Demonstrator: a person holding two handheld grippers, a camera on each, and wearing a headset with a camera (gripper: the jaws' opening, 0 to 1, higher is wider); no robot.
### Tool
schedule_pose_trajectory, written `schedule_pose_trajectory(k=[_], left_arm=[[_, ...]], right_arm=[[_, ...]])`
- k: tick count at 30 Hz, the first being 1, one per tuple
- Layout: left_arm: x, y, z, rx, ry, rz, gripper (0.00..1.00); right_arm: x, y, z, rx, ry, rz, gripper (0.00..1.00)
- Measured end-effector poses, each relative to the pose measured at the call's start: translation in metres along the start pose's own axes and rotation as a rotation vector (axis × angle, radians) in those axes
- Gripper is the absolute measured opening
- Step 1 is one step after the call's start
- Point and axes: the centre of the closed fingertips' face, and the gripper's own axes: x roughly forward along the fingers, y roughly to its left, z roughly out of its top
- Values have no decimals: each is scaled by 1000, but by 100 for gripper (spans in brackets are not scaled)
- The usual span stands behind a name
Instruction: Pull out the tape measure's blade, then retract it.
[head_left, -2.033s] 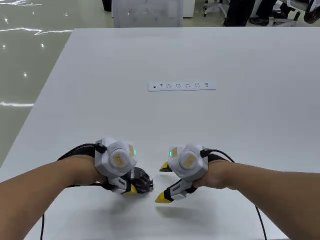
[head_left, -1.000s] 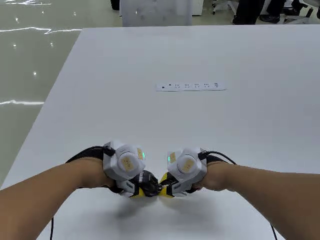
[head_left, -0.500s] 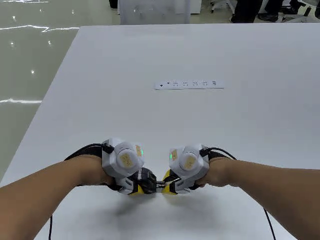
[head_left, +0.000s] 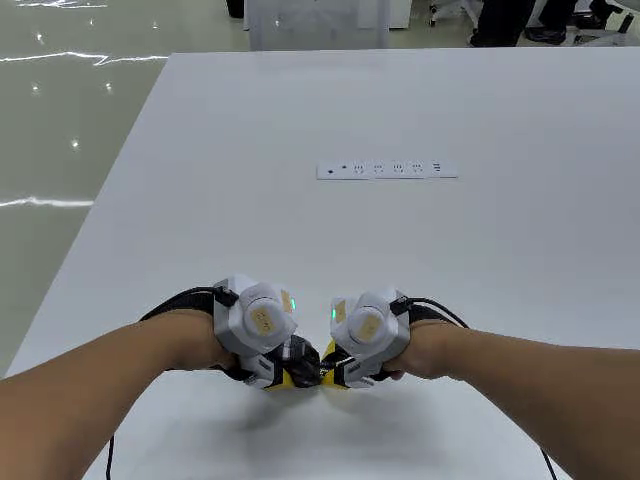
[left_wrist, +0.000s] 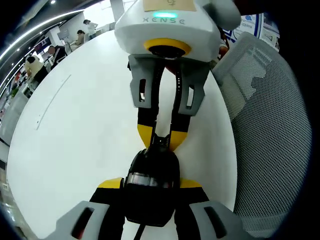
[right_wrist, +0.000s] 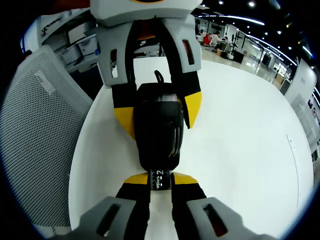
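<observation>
Case sits clamped in left gripper as anchor; right gripper pinches blade tip, set to pull

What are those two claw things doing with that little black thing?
A person is working two handheld grippers over a white table. The left gripper is shut on the black tape measure. The right gripper pinches the blade at its tip, with just a short bit out. The pull has barely begun.
</observation>
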Motion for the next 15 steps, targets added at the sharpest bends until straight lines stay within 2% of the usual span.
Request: schedule_pose_trajectory(k=[15], left_arm=[[0, -1, 0, -5, -12, 9, 35]], right_arm=[[-4, -1, -8, 33, 1, -2, 14]])
